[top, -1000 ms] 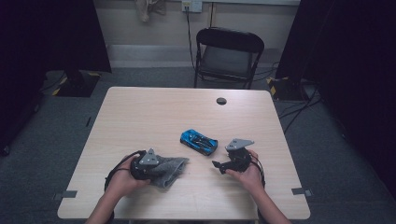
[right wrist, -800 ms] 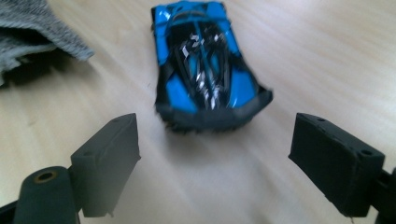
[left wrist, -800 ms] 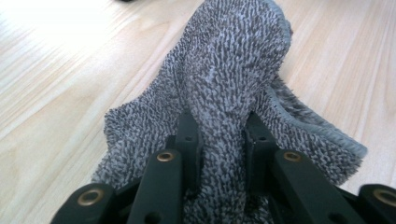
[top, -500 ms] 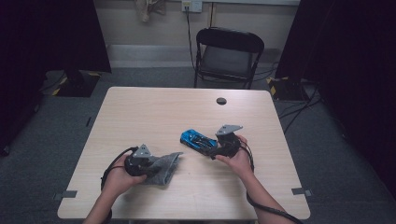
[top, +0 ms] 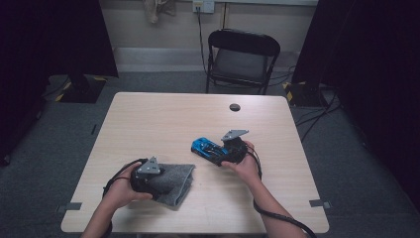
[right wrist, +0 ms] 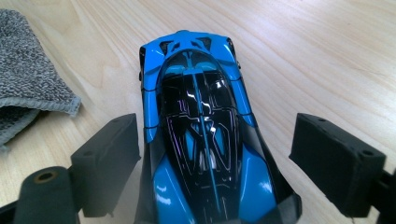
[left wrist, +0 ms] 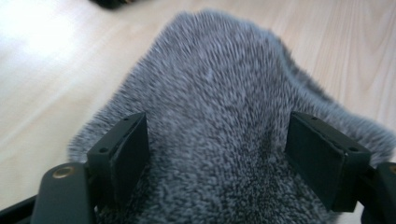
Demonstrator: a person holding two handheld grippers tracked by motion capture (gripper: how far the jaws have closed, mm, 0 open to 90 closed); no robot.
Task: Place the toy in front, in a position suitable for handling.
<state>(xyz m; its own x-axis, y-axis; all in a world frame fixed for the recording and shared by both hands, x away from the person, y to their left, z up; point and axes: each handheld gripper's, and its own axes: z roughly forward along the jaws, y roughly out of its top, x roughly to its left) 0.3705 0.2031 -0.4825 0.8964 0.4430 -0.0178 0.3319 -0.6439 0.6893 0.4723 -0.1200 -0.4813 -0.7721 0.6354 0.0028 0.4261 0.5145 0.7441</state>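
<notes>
A grey fuzzy cloth (top: 181, 181) lies folded near the table's front left. My left gripper (top: 166, 179) rests on it. In the left gripper view its jaws have just been opening and now stand wide, with the cloth (left wrist: 215, 93) bulging up between the pads of the gripper (left wrist: 217, 154). A blue and black toy car (top: 204, 147) sits at the table's middle. My right gripper (top: 221, 151) is at its right end. In the right gripper view the car (right wrist: 201, 112) lies between the spread jaws of the open gripper (right wrist: 215, 154), and small gaps show on both sides.
The light wooden table (top: 163, 119) has a small black round object (top: 235, 107) near its far edge. A black folding chair (top: 241, 54) stands behind the table. In the right gripper view a corner of the cloth (right wrist: 28, 70) lies left of the car.
My right hand has moved left and away from the front edge, bringing its gripper up to the toy car. The left hand has stayed on the cloth.
</notes>
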